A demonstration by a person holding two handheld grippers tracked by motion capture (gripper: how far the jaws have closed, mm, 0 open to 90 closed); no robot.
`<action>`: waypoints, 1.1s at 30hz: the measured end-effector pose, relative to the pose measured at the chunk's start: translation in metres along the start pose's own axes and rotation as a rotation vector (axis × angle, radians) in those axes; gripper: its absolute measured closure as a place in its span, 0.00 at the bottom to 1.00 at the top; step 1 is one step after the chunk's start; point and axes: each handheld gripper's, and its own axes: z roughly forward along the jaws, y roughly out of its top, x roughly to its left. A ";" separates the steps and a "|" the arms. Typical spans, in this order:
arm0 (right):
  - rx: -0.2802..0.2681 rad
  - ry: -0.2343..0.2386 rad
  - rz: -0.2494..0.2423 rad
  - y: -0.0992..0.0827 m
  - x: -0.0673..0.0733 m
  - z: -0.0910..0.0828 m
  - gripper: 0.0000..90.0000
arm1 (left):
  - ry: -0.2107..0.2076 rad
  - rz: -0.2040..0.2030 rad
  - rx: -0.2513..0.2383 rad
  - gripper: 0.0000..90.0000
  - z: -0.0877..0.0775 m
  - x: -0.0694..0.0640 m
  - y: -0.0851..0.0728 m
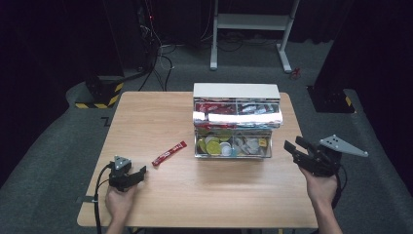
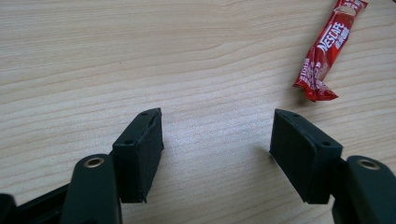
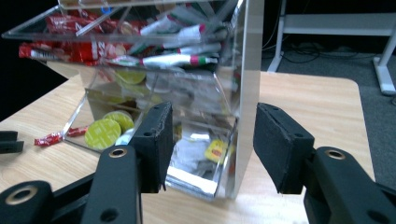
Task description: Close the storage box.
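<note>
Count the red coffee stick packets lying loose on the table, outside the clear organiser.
1. The red coffee stick packet lies on the wooden table, left of the clear organiser; more red packets sit inside its upper tier.

Bare table (image 1: pixel 146 117) open left of the clear organizer (image 1: pixel 236 124), red sachet (image 1: pixel 169 152) lying between

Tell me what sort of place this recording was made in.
Probably a lab or test room, not a kitchen: a bare wooden table on grey carpet, loose cables and yellow-black striped equipment bases on the floor, and a white desk frame against dark surroundings.
</note>
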 end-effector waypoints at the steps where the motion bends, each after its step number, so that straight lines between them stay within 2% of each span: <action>1: 0.004 -0.002 0.002 -0.002 0.000 -0.001 0.53 | 0.000 0.002 0.000 0.39 0.000 0.000 0.000; 11: 0.024 -0.028 0.005 -0.026 0.000 -0.001 0.52 | 0.000 -0.002 0.003 0.39 0.000 0.000 0.000; 23: 0.080 -0.040 -0.008 -0.047 0.007 0.020 0.54 | 0.005 0.004 -0.002 0.39 0.000 0.000 0.000; 31: 0.100 -0.074 -0.033 -0.056 0.011 0.028 0.55 | 0.015 0.029 0.011 0.38 0.001 -0.003 0.001; 33: 0.123 -0.085 -0.032 -0.063 0.010 0.034 0.55 | 0.016 0.031 0.010 0.37 0.001 -0.003 0.001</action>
